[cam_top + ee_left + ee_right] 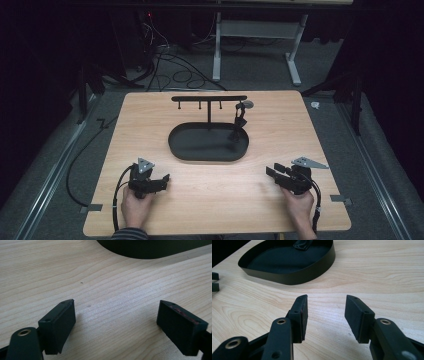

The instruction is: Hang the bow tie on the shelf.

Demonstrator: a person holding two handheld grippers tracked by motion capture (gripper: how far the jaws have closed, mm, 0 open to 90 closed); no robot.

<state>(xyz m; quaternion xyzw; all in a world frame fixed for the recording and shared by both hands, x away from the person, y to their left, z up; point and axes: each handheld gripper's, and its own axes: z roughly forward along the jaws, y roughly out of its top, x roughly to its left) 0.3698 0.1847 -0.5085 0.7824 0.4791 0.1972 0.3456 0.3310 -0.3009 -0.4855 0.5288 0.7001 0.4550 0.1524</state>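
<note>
Black oval tray [208,150] lies mid-table, between and beyond the left gripper [162,181] and right gripper [272,172]; both gape, empty.

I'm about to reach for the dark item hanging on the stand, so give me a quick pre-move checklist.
1. Left gripper open, nothing between its jaws: ok.
2. Right gripper open and empty: ok.
3. Dark item hangs from the black T-shaped stand's bar, at its right end: ok.
4. Black oval tray sits flat on the light wooden table: ok.
5. How the item is hooked on: cannot tell.
</note>
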